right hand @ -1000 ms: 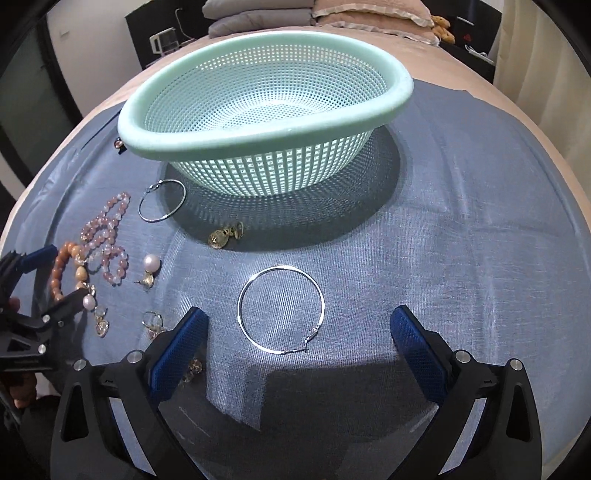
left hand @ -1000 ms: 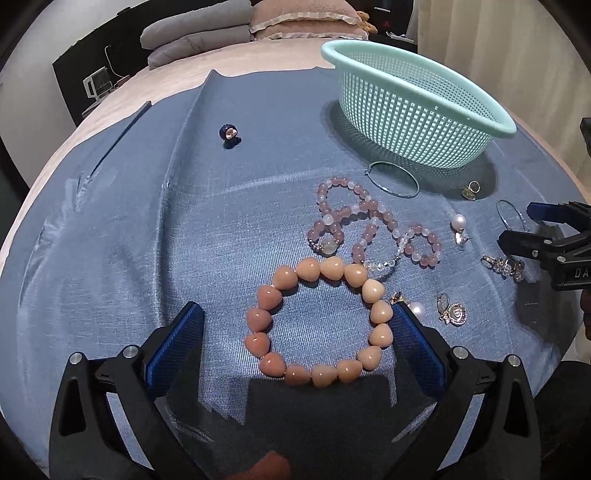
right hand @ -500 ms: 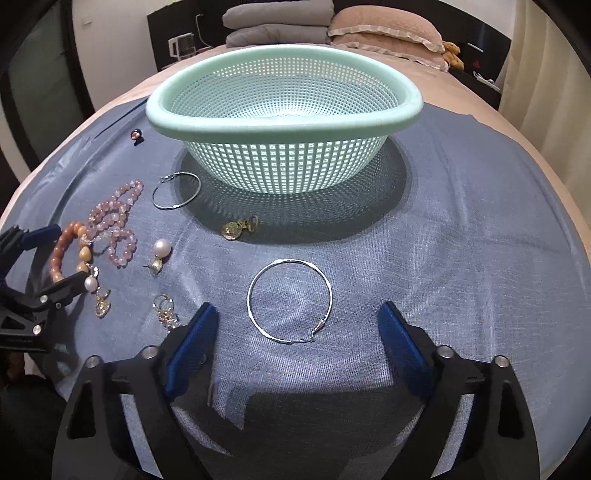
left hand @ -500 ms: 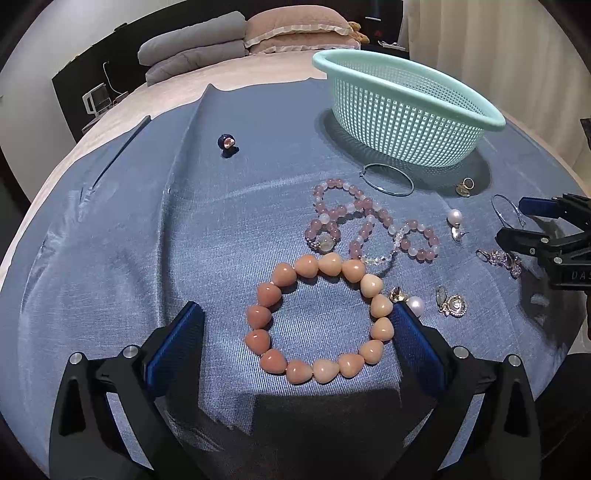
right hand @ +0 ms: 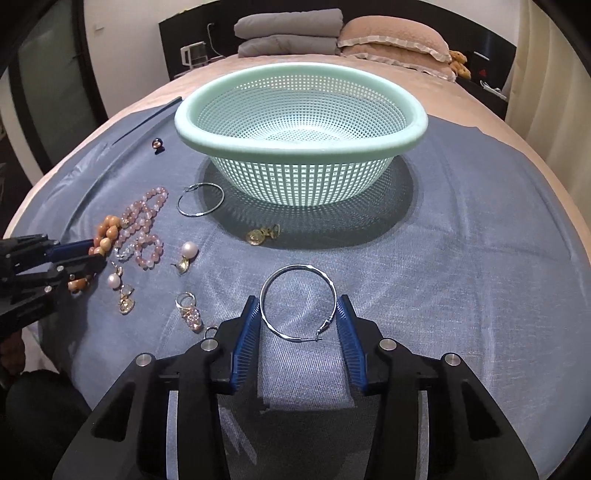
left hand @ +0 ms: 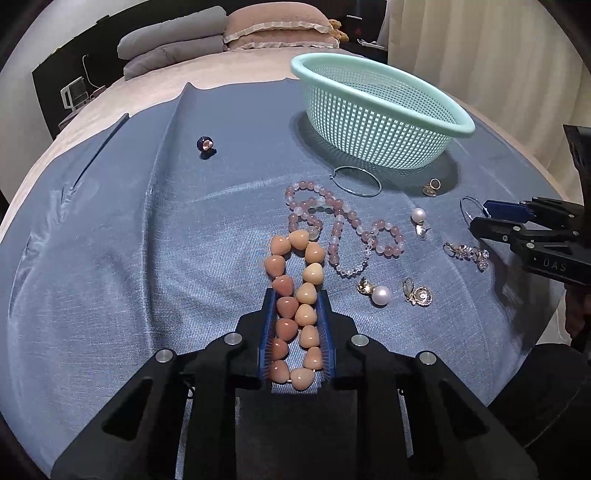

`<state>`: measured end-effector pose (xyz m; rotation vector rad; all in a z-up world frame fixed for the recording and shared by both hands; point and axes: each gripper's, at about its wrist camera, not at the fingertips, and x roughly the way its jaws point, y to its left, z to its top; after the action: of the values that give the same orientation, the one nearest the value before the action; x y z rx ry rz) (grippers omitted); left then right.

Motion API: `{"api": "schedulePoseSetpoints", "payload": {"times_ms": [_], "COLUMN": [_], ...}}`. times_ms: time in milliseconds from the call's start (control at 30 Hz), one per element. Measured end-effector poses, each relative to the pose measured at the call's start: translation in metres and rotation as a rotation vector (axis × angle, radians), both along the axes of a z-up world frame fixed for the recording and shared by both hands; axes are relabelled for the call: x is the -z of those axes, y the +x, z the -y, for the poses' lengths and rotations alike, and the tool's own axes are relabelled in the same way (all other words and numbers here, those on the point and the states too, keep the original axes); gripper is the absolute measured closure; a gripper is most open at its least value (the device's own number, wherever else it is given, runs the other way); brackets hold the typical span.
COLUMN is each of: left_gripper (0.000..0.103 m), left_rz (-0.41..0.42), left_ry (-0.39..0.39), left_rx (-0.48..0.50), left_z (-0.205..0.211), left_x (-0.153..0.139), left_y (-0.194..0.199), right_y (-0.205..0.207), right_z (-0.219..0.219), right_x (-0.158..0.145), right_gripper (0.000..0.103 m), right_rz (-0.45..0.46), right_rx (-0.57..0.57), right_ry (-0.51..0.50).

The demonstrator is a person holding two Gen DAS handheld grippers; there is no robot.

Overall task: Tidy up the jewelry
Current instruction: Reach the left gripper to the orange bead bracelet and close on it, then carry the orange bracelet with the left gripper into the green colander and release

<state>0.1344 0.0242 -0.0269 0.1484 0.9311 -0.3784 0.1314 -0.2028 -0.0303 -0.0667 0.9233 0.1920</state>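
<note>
My left gripper [left hand: 296, 295] is shut on the orange heart-bead bracelet [left hand: 295, 295], squeezed into a long narrow loop on the blue cloth. My right gripper [right hand: 298, 304] has closed in on a large silver hoop earring [right hand: 298, 301]; its pads sit right at the hoop's two sides, on the cloth. The mint green basket [right hand: 301, 122] stands behind, empty. A pink bead bracelet [left hand: 332, 225] lies just beyond the orange one.
Loose on the cloth: a second silver hoop [left hand: 357, 180], a gold charm [right hand: 263, 233], two pearl earrings [left hand: 380, 295] [left hand: 419, 216], crystal earrings [right hand: 190, 312], a dark bead [left hand: 205, 143]. Pillows [right hand: 332, 33] lie on the bed behind.
My left gripper has closed, pressing the round orange bracelet into a narrow loop. My right gripper has narrowed from wide open to the sides of the silver hoop.
</note>
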Motion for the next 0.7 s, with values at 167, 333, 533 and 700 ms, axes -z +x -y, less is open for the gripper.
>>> {"api": "schedulePoseSetpoints", "payload": {"times_ms": [167, 333, 533, 700], "left_gripper": [0.082, 0.103, 0.103, 0.103], "left_rz": [-0.033, -0.001, 0.034, 0.048], "left_ry": [-0.03, -0.016, 0.001, 0.014], "left_rx": [0.023, 0.037, 0.044, 0.03], "left_z": [0.005, 0.012, 0.016, 0.015], "left_x": [-0.006, -0.027, -0.045, -0.046], "left_y": [-0.007, -0.018, -0.029, -0.032], "right_y": [-0.011, -0.024, -0.038, -0.045], "right_z": [0.0, 0.0, -0.001, -0.002], "right_x": [-0.013, -0.031, -0.05, -0.056], "right_gripper": [0.063, 0.063, 0.063, 0.063], "right_rz": [0.012, 0.04, 0.086, 0.101], "right_rx": [0.008, 0.007, 0.014, 0.018], "right_ry": [0.017, 0.023, 0.036, 0.041]}}
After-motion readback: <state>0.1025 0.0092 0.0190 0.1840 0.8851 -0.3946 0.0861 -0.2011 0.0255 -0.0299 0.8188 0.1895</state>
